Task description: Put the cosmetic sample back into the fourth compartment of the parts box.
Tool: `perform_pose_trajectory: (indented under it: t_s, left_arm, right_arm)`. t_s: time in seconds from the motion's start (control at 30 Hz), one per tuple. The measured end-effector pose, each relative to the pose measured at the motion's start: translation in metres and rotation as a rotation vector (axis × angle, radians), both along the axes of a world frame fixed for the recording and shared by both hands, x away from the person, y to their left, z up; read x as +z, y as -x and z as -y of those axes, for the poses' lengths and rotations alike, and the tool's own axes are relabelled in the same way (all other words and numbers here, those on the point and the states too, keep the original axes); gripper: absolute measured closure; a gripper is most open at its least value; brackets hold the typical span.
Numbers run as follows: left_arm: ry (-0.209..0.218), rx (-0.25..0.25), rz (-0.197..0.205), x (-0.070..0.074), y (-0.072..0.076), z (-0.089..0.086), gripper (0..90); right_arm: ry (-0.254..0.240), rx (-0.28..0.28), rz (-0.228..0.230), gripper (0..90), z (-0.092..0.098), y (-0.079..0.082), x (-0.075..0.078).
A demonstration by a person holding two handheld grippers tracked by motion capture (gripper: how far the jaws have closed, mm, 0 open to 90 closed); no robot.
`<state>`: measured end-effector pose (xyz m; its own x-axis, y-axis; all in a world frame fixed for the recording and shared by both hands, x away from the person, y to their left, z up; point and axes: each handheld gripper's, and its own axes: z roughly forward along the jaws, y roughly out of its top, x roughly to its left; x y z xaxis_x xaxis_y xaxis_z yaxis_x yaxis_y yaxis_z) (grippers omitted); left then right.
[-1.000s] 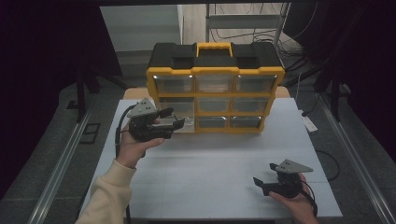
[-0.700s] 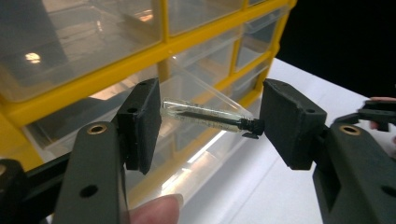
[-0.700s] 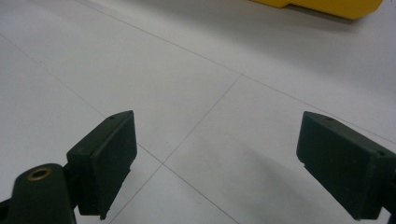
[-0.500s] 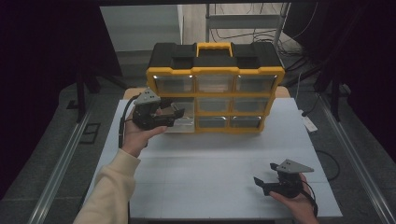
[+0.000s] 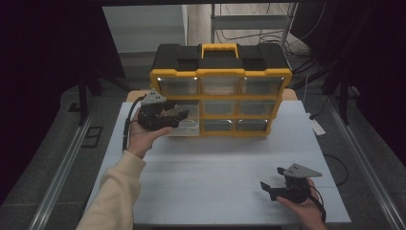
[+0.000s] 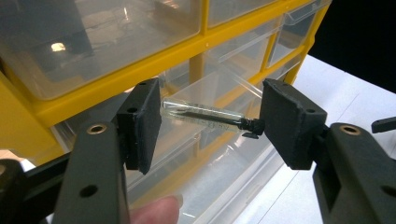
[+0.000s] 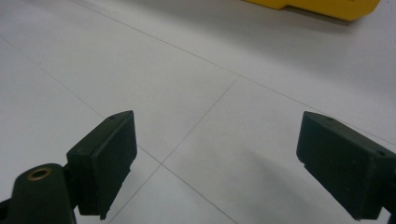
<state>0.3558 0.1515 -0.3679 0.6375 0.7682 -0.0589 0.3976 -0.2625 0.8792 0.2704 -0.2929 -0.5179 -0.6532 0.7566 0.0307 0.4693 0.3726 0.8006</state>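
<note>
- My left gripper (image 5: 179,116) covers the left end of the organizer (image 5: 220,76)'s middle row in the high view; can't tell there which drawer it's at.
- Left gripper view: organizer cut off by top and left edges; clear drawer (image 6: 224,154) under my fingers (image 6: 142,123) runs off the bottom edge.
- Thin glass tube (image 6: 205,114) between my fingers: contents too blurred to tell; can't tell if either end touches a pad.
- Drawer contents too small and glared to read in the high view.
- My right hand (image 5: 306,208) cut by the bottom edge, high view.
- Right gripper view: organizer corner (image 7: 322,7) clipped at top.
</note>
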Motion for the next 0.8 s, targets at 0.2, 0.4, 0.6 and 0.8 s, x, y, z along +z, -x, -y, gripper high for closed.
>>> perform_pose_trajectory:
  t_s: [0.2, 0.4, 0.6, 0.8]
  left_arm:
    - [-0.005, 0.008, -0.005, -0.0023, -0.0022, 0.0007, 40.0]
    - [-0.002, 0.011, -0.012, -0.0046, -0.0031, 0.0018, 39.6]
    - [0.037, -0.002, -0.01, -0.0061, -0.0011, 0.0001, 29.4]
    - [0.086, -0.036, -0.024, -0.0052, 0.0063, -0.0045, 18.3]
  right_arm:
    - [0.0, -0.001, -0.001, 13.0, 0.0, 0.0, 0.0]
    - [0.0, 0.0, -0.001, 13.0, 0.0001, 0.0, -0.0001]
    - [0.0, 0.0, -0.001, 13.0, 0.0007, -0.0003, -0.0002]
    - [0.0, -0.002, -0.003, 13.0, 0.0007, -0.0004, -0.0001]
